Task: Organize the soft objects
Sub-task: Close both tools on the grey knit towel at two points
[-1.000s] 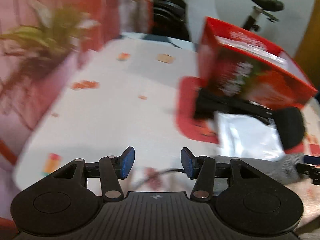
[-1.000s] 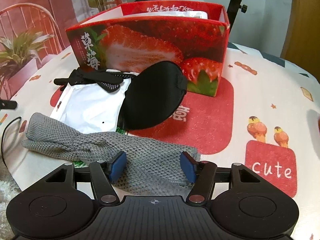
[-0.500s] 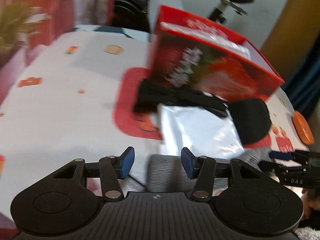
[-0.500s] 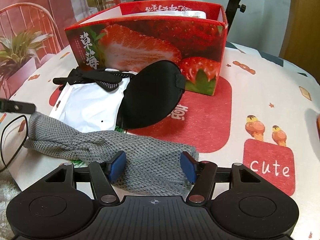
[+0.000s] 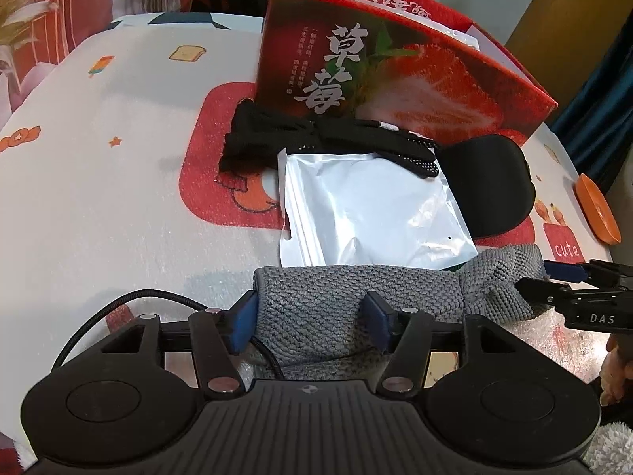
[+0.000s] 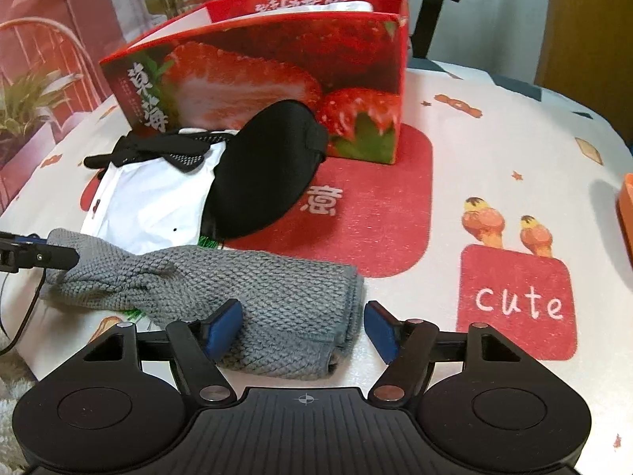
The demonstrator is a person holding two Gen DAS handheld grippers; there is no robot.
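The orange dish [image 6: 626, 213] runs off the right edge, and the eye mask [image 6: 261, 174] hides the white pouch's [image 6: 154, 202] right side.

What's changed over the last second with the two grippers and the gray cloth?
The left gripper has swung over from the bare tablecloth to one end of the gray cloth, and its jaws have just been opening; the cloth end now lies between them, not pinched. The right gripper stayed at the other end, its jaws also just opening around the cloth. The cloth, white pouch, black eye mask and strawberry box lie as before.
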